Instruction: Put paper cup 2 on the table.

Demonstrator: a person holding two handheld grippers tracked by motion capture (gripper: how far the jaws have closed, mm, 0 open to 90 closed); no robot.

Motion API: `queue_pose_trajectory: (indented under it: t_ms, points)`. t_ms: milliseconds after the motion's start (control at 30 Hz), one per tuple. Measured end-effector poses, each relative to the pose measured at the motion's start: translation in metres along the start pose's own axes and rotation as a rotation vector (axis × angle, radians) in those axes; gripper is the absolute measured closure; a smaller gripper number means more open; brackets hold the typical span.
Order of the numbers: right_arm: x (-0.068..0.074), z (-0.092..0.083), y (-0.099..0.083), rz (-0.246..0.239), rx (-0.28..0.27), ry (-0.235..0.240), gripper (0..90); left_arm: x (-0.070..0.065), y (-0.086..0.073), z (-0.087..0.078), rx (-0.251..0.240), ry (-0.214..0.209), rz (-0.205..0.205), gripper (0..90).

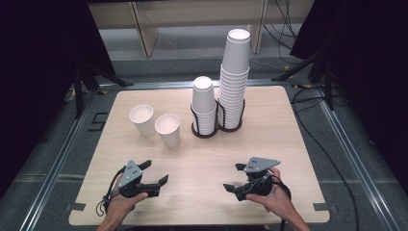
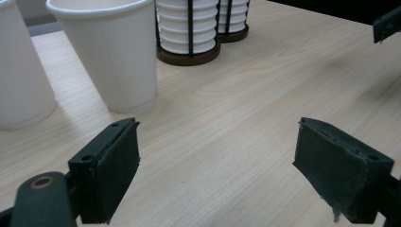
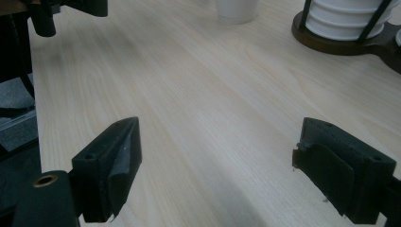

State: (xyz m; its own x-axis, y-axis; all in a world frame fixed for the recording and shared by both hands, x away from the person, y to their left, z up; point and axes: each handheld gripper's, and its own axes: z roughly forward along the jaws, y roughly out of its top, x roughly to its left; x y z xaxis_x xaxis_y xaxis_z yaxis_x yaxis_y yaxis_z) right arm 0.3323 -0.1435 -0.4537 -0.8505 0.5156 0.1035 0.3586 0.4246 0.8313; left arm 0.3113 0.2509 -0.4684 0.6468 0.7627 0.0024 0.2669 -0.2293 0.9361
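Observation:
Two loose white paper cups stand upright on the wooden table (image 1: 202, 163): one (image 1: 142, 119) at the back left, the other (image 1: 168, 129) just right of it and nearer. Behind them a dark double holder (image 1: 206, 131) carries a short stack of upside-down cups (image 1: 203, 103) and a taller stack (image 1: 234, 77). My left gripper (image 1: 155, 172) rests open near the front left edge, aimed toward the cups (image 2: 113, 52). My right gripper (image 1: 234, 176) is open at the front right, empty. In the right gripper view the holder base (image 3: 340, 40) lies ahead on the right.
Bare table surface stretches between the grippers and the cups. Dark stand legs (image 1: 86, 79) and cables (image 1: 332, 159) lie on the floor around the table. A light wooden frame (image 1: 144, 29) stands behind it.

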Motion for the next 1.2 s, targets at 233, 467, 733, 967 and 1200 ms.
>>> queue_pose_trajectory:
  t_ms: [233, 467, 733, 967, 1200]
  points:
    - [0.002, -0.009, -0.009, 0.004, -0.011, -0.03, 15.6, -0.011, -0.001, -0.008, -0.008, -0.033, 0.01, 14.3]
    - [0.007, -0.02, -0.018, 0.04, -0.005, -0.065, 15.6, -0.021, -0.004, -0.014, 0.013, -0.042, 0.015, 14.3]
    - [0.009, -0.028, -0.029, 0.055, 0.05, -0.125, 15.7, -0.027, -0.008, -0.022, 0.052, -0.027, 0.052, 14.3]
    - [0.01, -0.027, -0.031, 0.063, 0.049, -0.137, 15.8, -0.027, -0.008, -0.019, 0.094, -0.019, 0.068, 14.3]
    - [0.01, -0.027, -0.031, 0.069, 0.056, -0.132, 15.8, -0.027, -0.007, -0.017, 0.076, -0.023, 0.065, 14.3]
